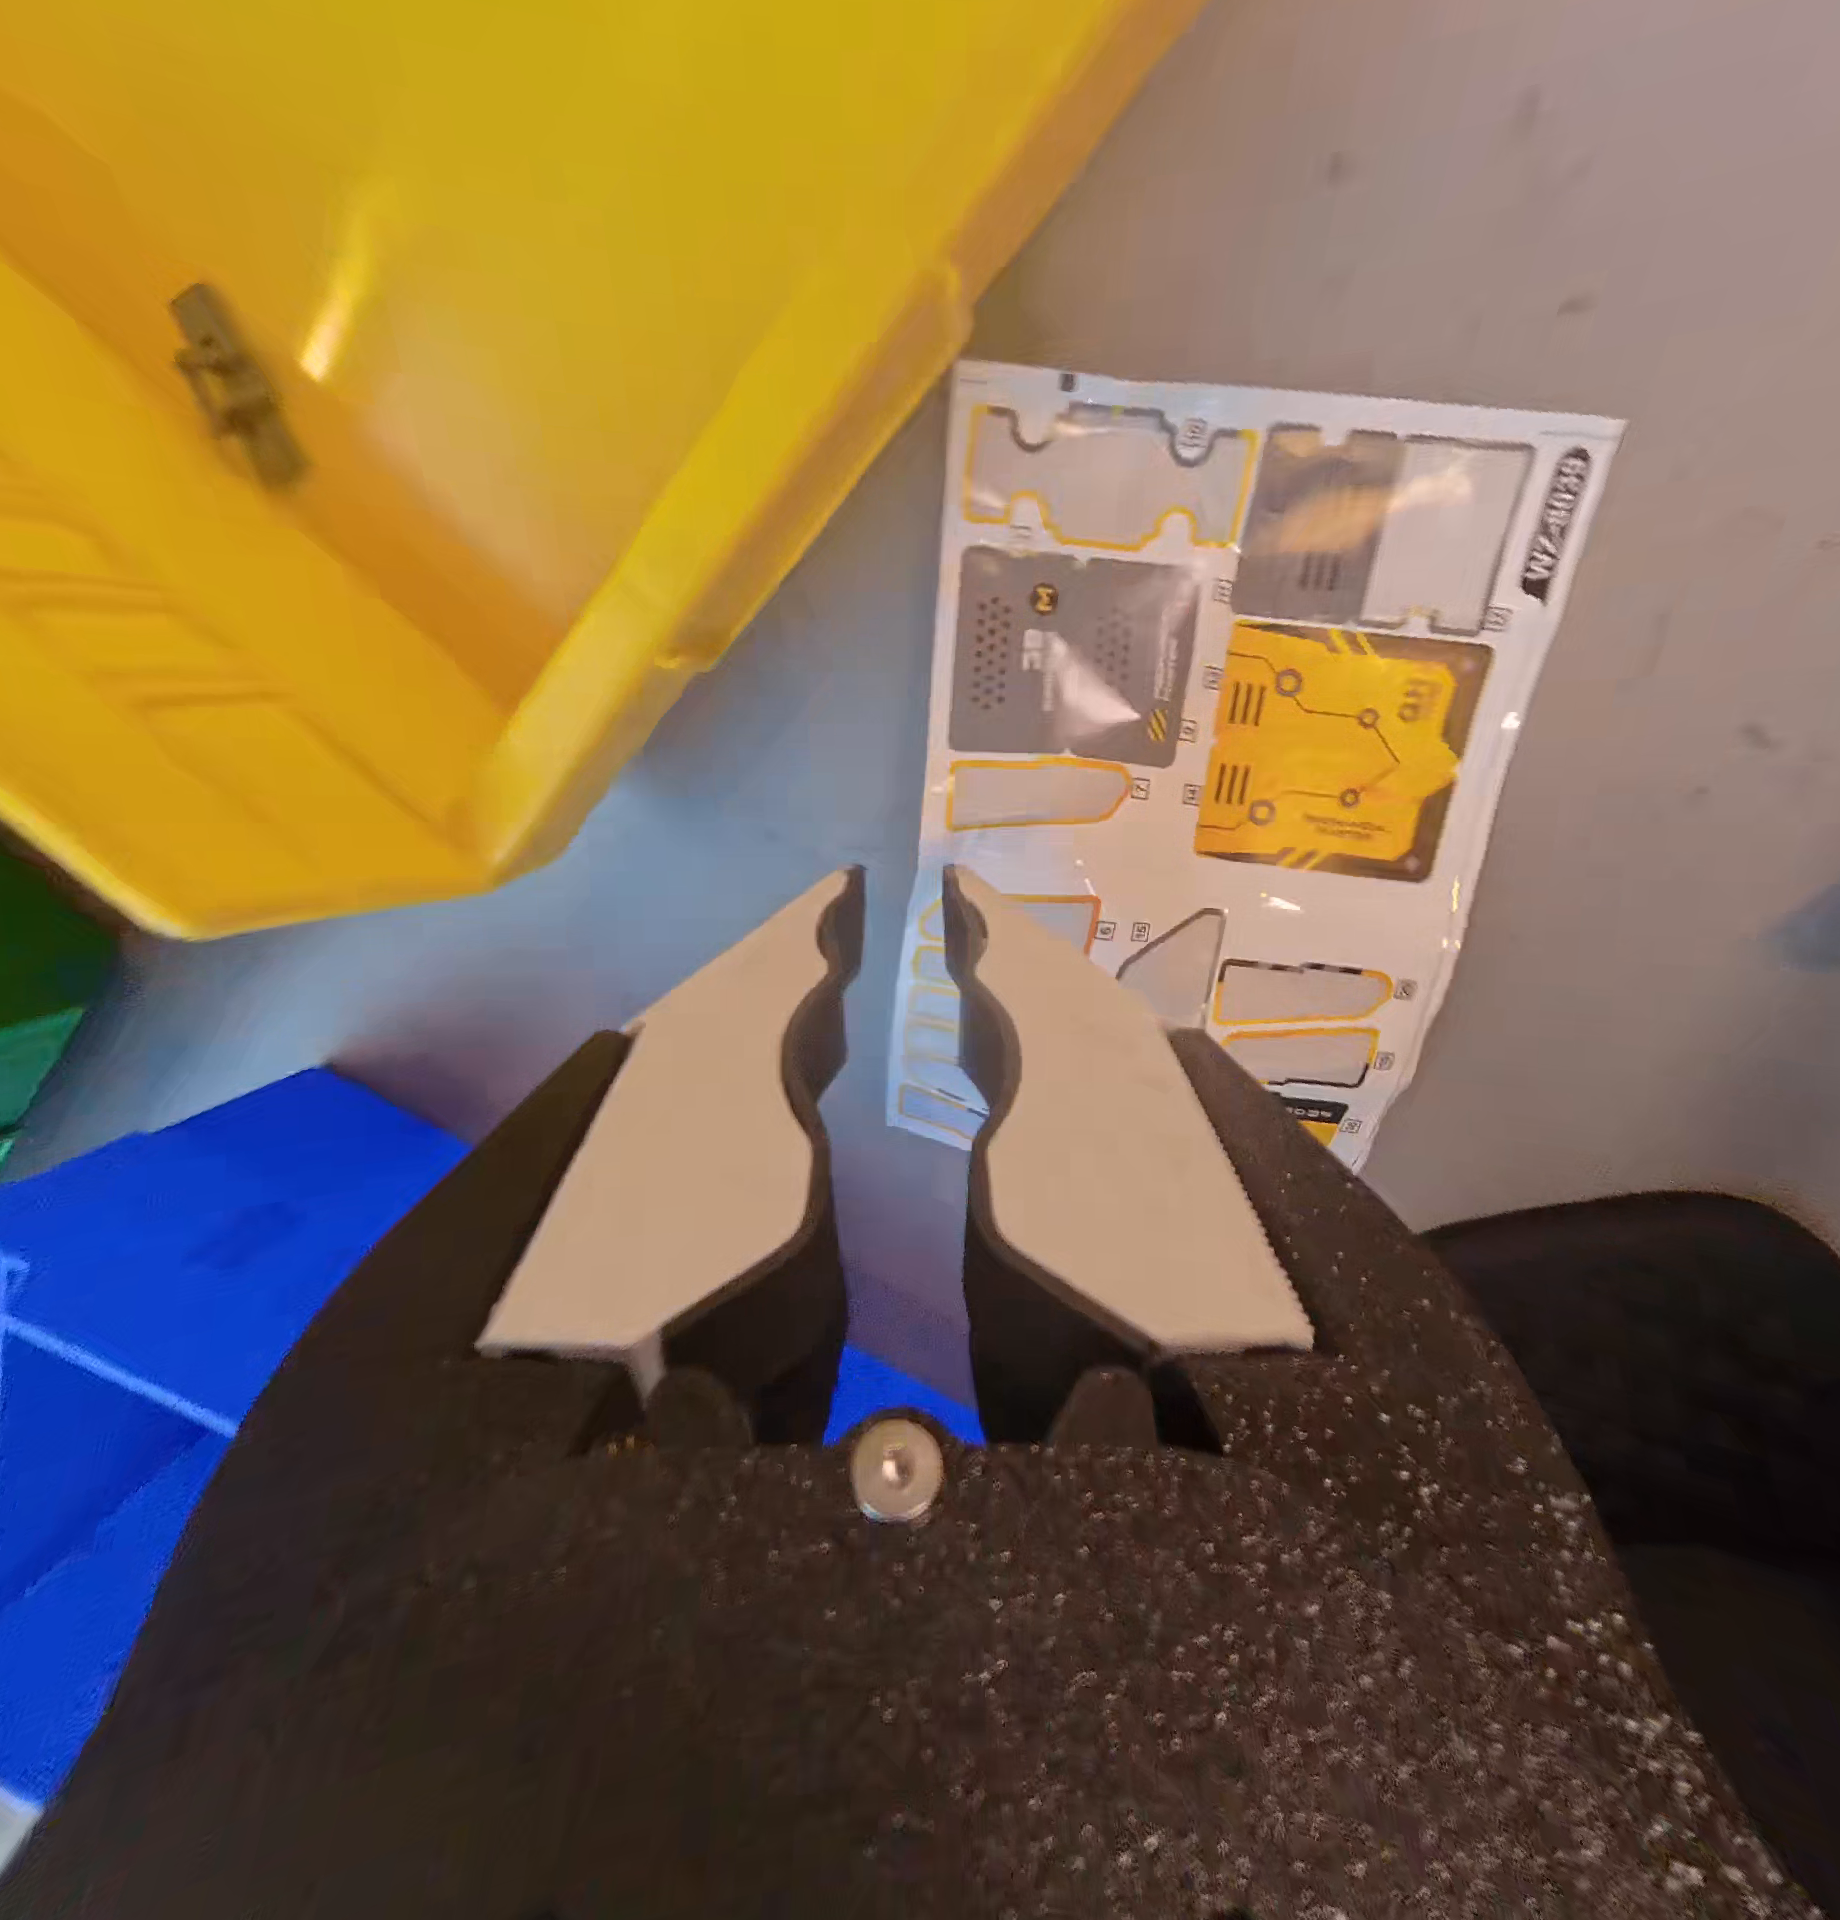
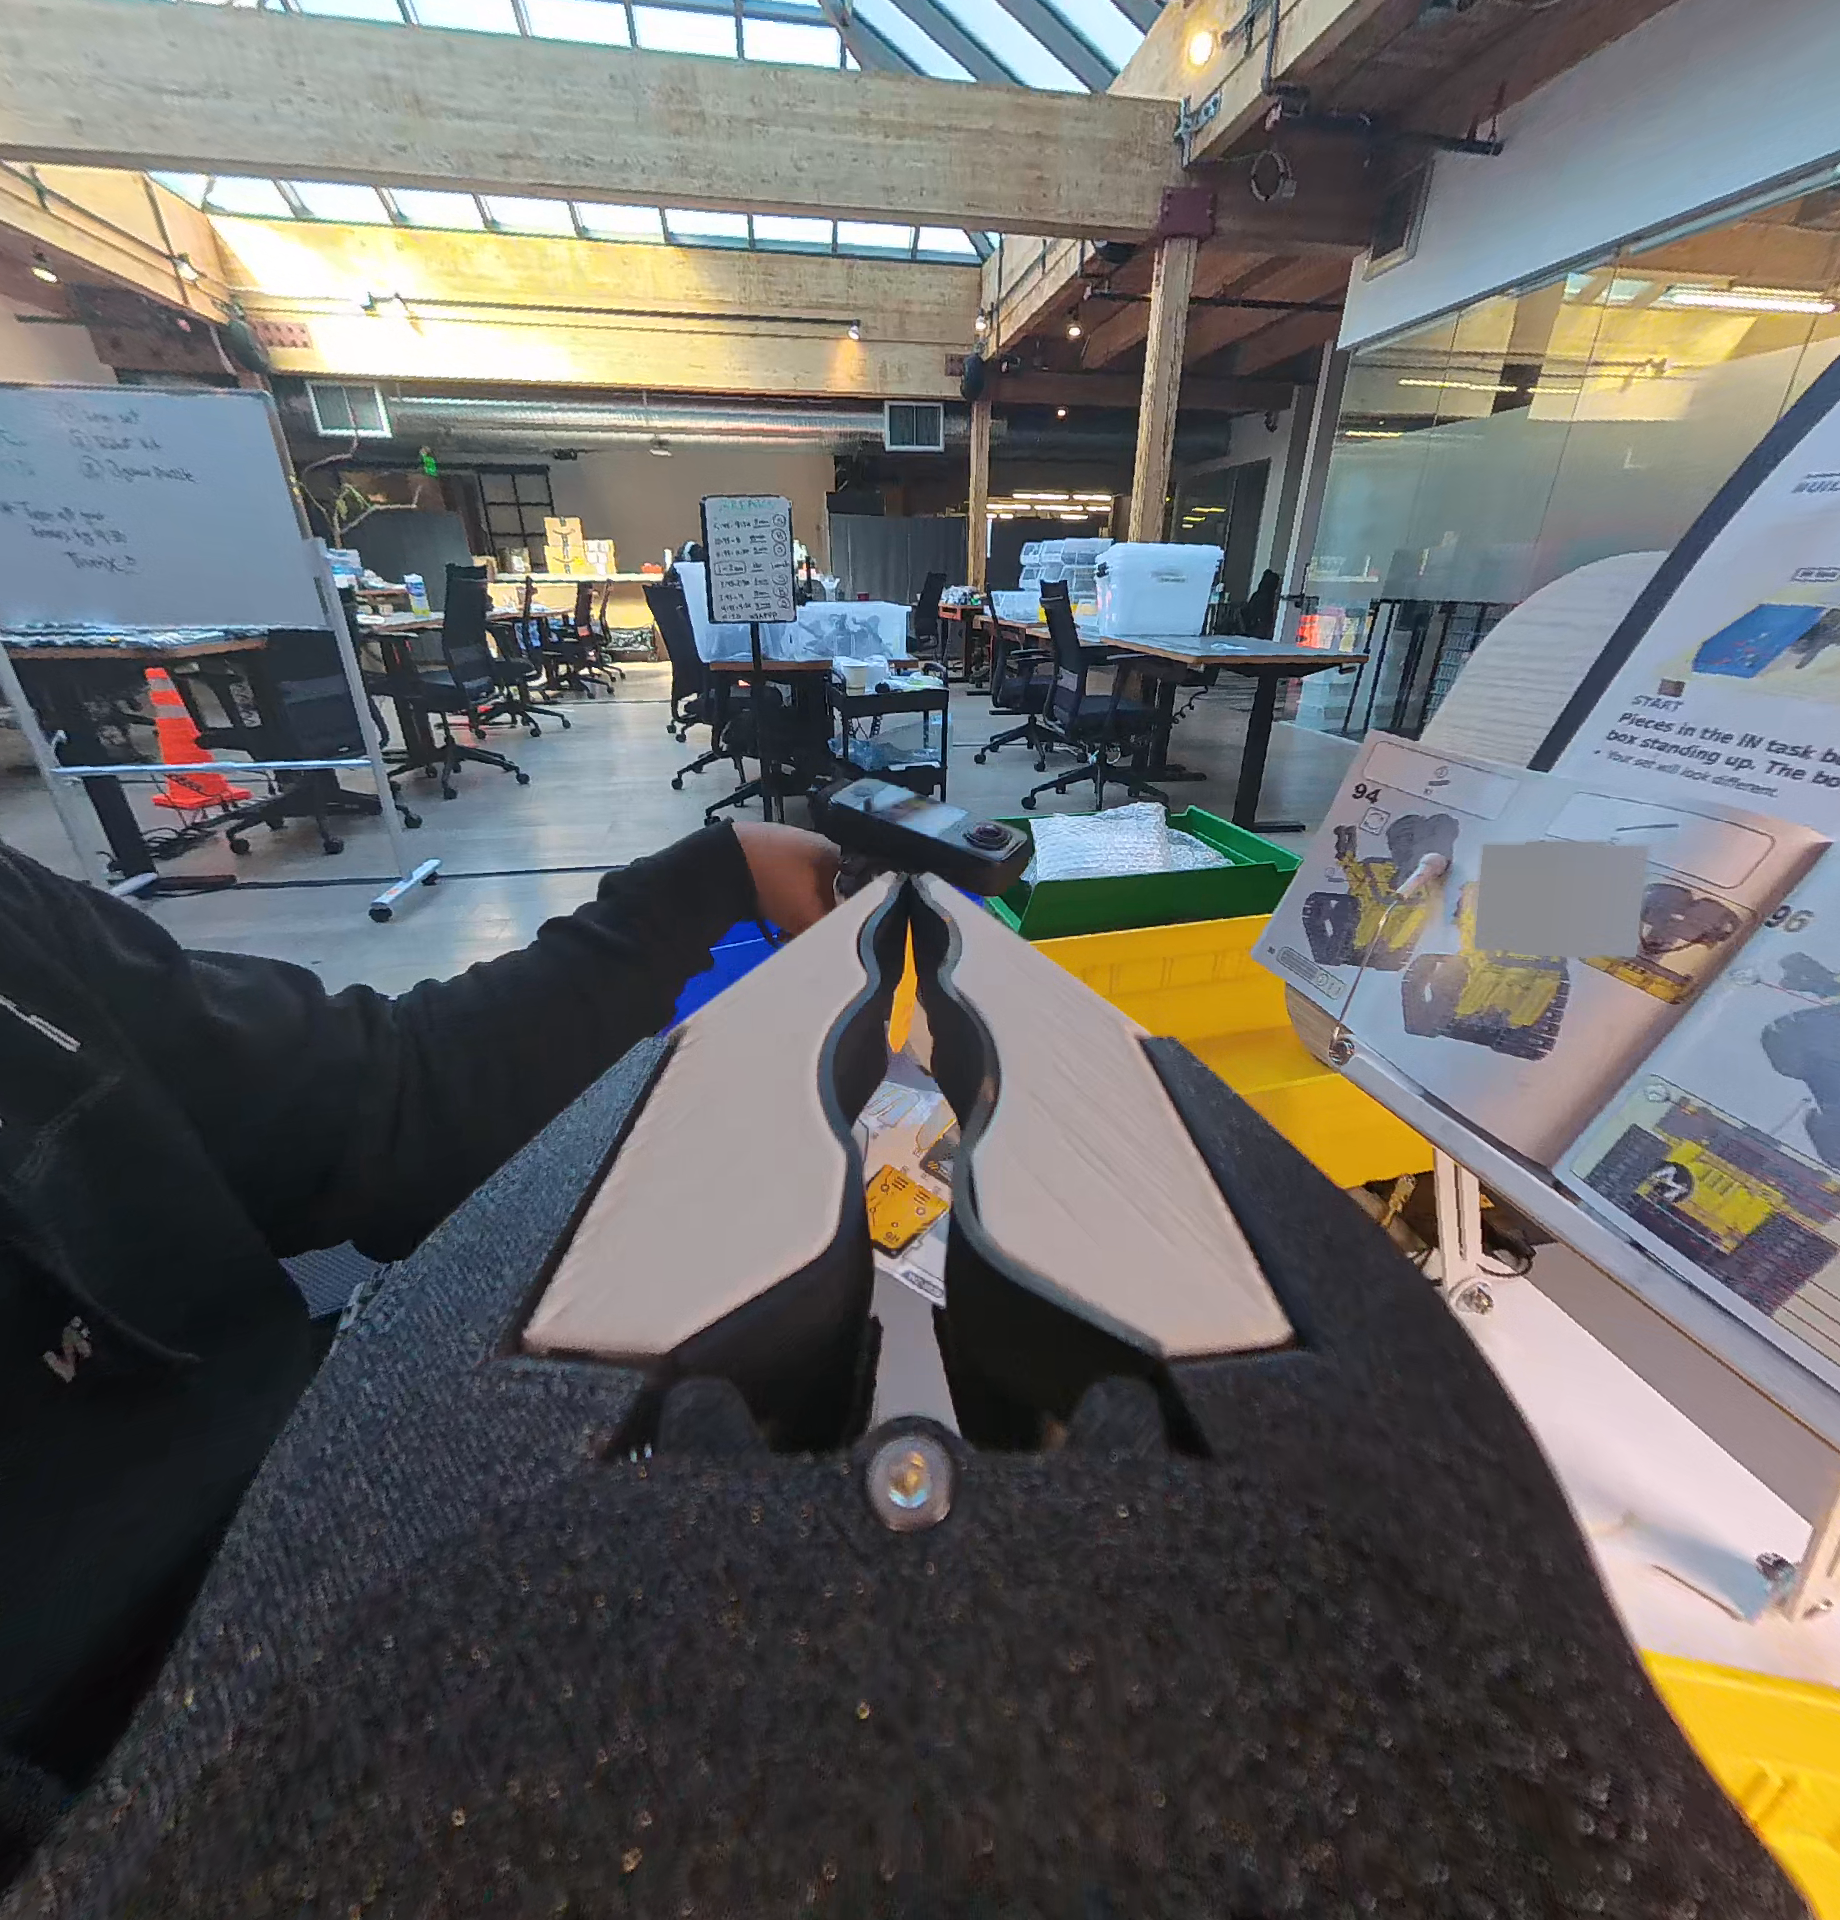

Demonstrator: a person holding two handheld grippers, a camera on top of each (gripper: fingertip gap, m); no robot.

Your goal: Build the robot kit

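1. Up and left of the left claw [image 1: 900, 873], a glossy yellow bin [image 1: 428, 416] of hard plastic, a small dark part [image 1: 235, 384] inside.
2. Just ahead, partly under its tips, a thin sticker sheet [image 1: 1300, 707] lies flat on the grey counter [image 1: 1674, 260]; probably light, floppy, best pinched at an edge.
3. The left claw is slightly released, empty; the right claw [image 2: 908, 883] is clenched at the tips, holding nothing visible.

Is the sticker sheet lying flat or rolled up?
Flat. The sticker sheet lies spread out on the grey table, only its edges curling slightly, just past the left tongs.
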